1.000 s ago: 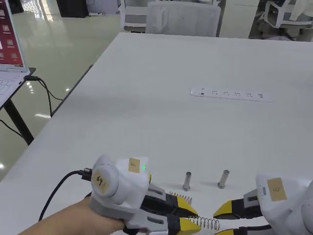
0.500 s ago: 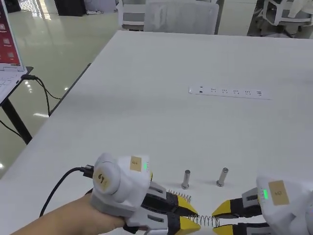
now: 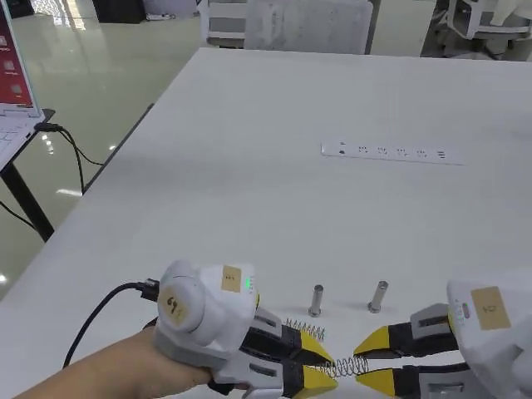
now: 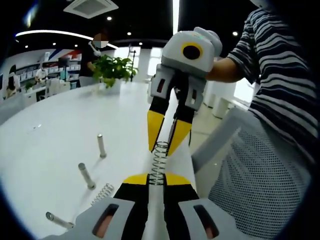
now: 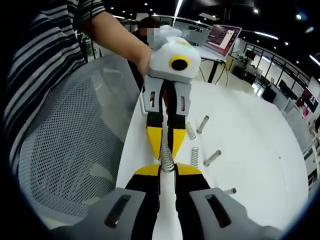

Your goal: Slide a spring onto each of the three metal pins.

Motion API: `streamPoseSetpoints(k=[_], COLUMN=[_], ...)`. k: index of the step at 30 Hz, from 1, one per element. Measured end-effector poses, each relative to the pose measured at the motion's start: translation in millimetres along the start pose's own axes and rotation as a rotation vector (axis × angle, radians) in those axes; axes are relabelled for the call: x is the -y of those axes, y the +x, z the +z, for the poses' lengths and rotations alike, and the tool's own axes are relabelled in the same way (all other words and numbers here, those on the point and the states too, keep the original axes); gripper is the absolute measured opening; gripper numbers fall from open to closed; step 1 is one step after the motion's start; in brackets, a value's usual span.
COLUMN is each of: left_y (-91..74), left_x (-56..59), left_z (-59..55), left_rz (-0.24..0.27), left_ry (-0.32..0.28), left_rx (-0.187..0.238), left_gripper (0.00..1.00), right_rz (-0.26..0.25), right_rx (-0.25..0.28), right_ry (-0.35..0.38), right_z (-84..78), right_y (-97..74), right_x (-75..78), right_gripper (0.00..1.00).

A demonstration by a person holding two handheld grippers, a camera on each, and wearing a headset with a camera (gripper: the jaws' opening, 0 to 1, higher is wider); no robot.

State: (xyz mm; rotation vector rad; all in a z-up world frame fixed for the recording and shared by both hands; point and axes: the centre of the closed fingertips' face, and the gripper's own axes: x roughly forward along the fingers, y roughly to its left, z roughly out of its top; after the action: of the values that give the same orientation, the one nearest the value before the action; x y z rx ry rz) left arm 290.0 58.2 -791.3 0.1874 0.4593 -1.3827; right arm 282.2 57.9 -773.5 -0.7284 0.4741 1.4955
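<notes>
A: Since both grippers are on it, where's the held spring (image 3: 344, 366)?
B: Level between the two sets of tips, at the table's (image 3: 249, 166) near edge. Can't tell if it touches the top.
A: Left gripper (image 3: 322, 371)?
B: Jaws pressed together on one end of the held spring. In the left gripper view the coil runs straight out from its yellow tips to the other gripper.
A: Right gripper (image 3: 362, 367)?
B: Pinching the opposite end, its tips facing the left's. They're nose to nose with just the coil between.
A: Pins?
B: Left pin (image 3: 317, 299) and right pin (image 3: 378, 296) stand upright just beyond the grippers, side by side but apart, both bare. Third pin (image 4: 59, 220) lies on its side in the left gripper view.
A: Other springs?
B: Loose spring (image 3: 305, 330) flat on the table, just beside the left gripper's jaws, between them and the left pin. Right gripper view has a second loose spring (image 5: 195, 156) lying among the pins.
A: Anything else?
B: Power strip (image 3: 391, 153) farther up the table.
</notes>
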Motion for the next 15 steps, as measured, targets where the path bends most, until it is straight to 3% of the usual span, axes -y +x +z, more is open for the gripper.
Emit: streamPoseSetpoints(k=[6, 15], left_y=[0.6, 2.3], left_x=[1.3, 1.1], left_z=[0.1, 0.2], left_rz=[0.0, 0.009], left_ry=[0.006, 0.015], left_rx=[0.0, -0.004], left_gripper=[0.02, 0.02], right_rz=[0.013, 0.007], right_rx=[0.052, 0.069], right_ry=[0.033, 0.032], right_z=[13.0, 20.5], right_y=[-2.4, -0.3], right_x=[-0.7, -1.0], right_gripper=[0.07, 0.08])
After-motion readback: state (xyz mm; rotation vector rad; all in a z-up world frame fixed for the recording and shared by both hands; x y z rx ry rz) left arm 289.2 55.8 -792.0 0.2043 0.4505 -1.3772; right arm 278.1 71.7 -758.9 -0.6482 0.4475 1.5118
